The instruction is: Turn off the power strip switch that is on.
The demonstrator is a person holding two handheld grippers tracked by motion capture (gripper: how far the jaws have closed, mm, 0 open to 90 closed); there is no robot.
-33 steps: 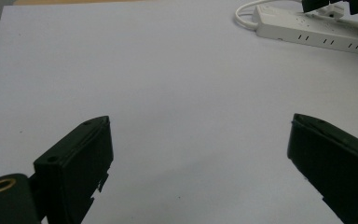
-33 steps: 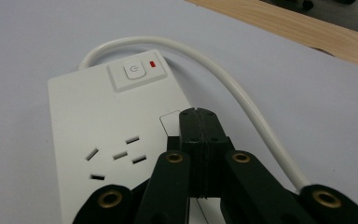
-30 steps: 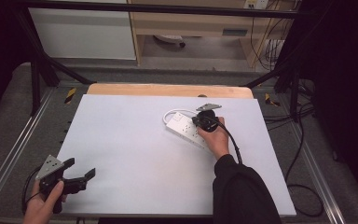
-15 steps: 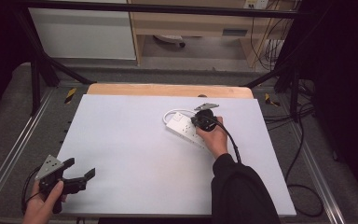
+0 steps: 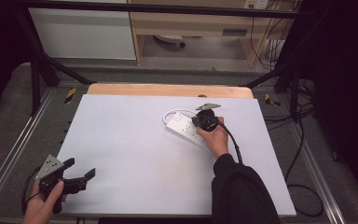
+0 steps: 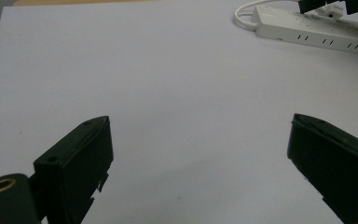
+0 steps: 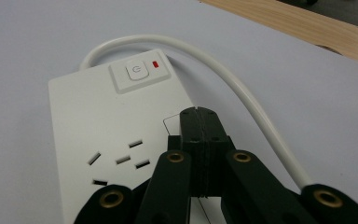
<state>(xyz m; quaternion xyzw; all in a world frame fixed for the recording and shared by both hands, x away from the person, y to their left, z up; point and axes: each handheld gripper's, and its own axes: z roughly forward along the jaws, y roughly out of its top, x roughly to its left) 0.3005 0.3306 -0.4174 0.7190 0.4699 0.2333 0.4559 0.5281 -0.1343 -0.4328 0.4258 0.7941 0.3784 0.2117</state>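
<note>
A white power strip [image 5: 184, 127] lies on the white table [image 5: 130, 140], right of centre, with its white cord [image 7: 242, 88] looping off its far end. Its power button [image 7: 140, 71] has a red light beside it. My right gripper [image 5: 198, 122] is shut with nothing between its jaws; the tips [image 7: 199, 115] hang over the strip's [image 7: 98, 112] top face, and contact is unclear. At the table's near left corner my left gripper [image 5: 80, 167] is held open with nothing in it [image 6: 200, 149]. The left gripper view catches the strip [image 6: 307, 32] and the right gripper [image 6: 326, 5] far off.
A wooden strip [image 5: 168, 89] runs along the table's far edge. Metal rails flank the table on both sides. Black cables [image 5: 303, 186] lie on the floor to the right. A white cabinet [image 5: 84, 32] and a wooden shelf stand behind the table.
</note>
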